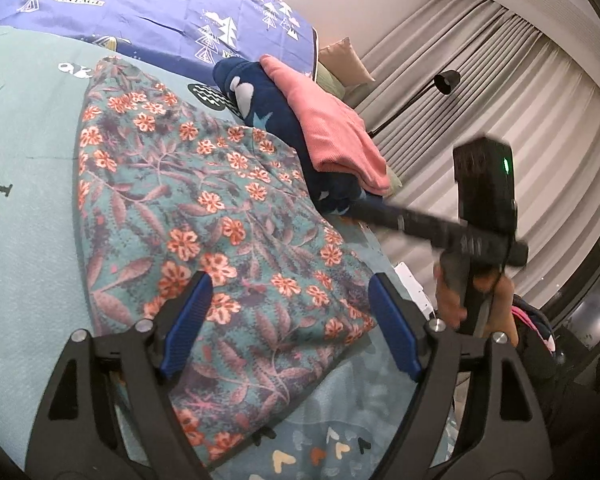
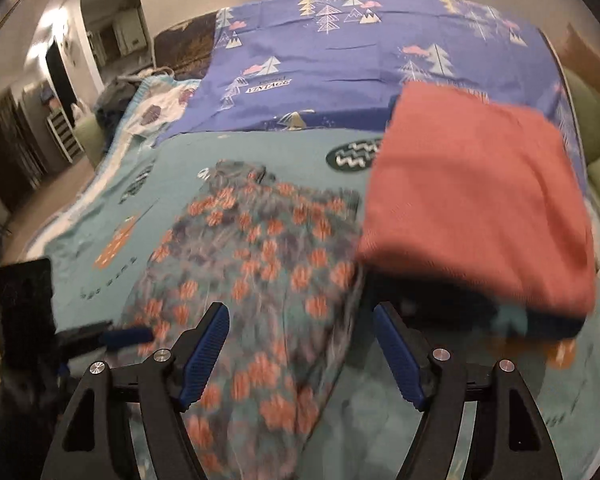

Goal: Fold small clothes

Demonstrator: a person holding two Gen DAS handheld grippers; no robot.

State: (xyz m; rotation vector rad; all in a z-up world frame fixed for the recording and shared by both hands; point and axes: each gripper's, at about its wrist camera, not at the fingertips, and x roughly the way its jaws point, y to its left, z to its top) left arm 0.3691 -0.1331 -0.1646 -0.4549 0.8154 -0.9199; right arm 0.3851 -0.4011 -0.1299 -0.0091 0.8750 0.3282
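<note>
Overhead, both claws (image 1: 290,328) (image 2: 300,356) wide apart

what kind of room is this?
Most likely a bedroom in a home: clothes lie on a bed with printed bedding, pillows sit by the wall, and long curtains hang behind a floor lamp.

Left gripper (image 1: 290,326): black angular arms, ribbed blue pads (image 1: 186,320), silver screw heads. Right gripper (image 2: 300,354): same build. Seen from left camera, right unit: black box, green light, black rod; hand (image 1: 452,300) on grip.
</note>
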